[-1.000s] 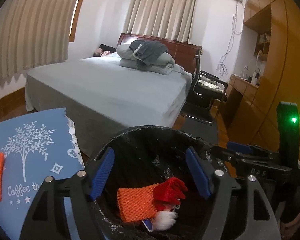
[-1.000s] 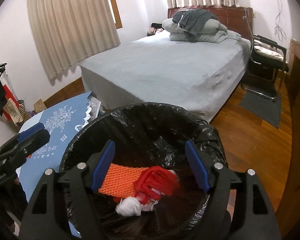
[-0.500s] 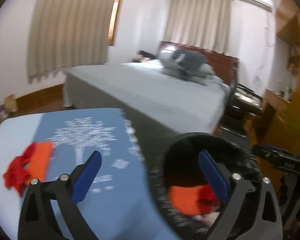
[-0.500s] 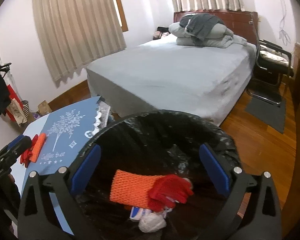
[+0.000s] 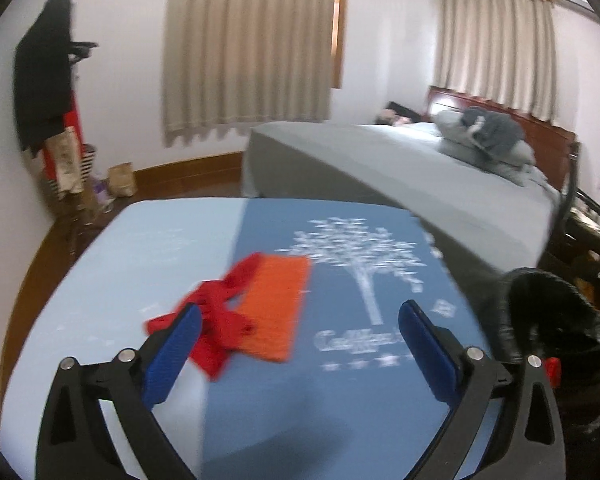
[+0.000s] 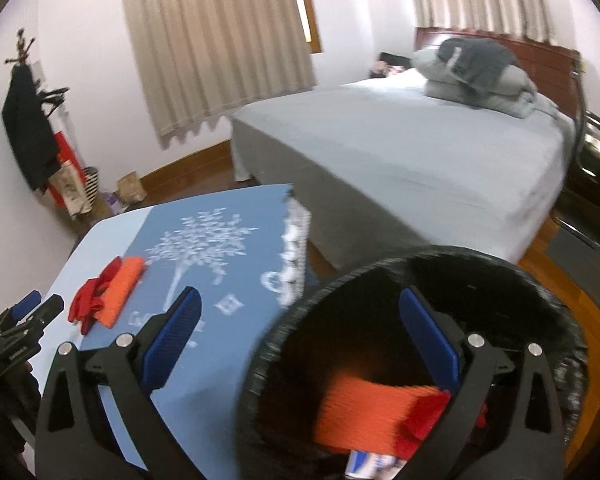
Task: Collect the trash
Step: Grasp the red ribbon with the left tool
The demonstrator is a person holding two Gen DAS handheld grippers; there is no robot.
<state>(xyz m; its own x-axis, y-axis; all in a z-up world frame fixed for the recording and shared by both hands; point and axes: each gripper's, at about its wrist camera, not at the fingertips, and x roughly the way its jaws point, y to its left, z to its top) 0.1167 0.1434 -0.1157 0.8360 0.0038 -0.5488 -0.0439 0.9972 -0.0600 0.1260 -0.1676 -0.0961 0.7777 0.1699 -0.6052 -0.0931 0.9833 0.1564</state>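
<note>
A: Start with the big things. What carries the trash?

B: One table [image 5: 100, 264] under a blue cloth [image 5: 340, 380], and one black-lined bin [image 6: 540, 300] just off its right edge.

A: What remains on the table?

B: One bundle: an orange mesh piece [image 5: 274, 308] touching a red mesh piece [image 5: 216, 332], toward the left edge. Its long axis runs away from the near edge.

A: Which arm is nearer?

B: The left gripper [image 5: 296, 344], fingers wide apart and empty, with the bundle just ahead, slightly left of centre. The right gripper [image 6: 300, 344], also spread and empty, hovers over the bin.

A: And in the bin?

B: One orange mesh [image 6: 364, 416], one red mesh [image 6: 424, 416], plus a partly hidden packet [image 6: 370, 462].
</note>
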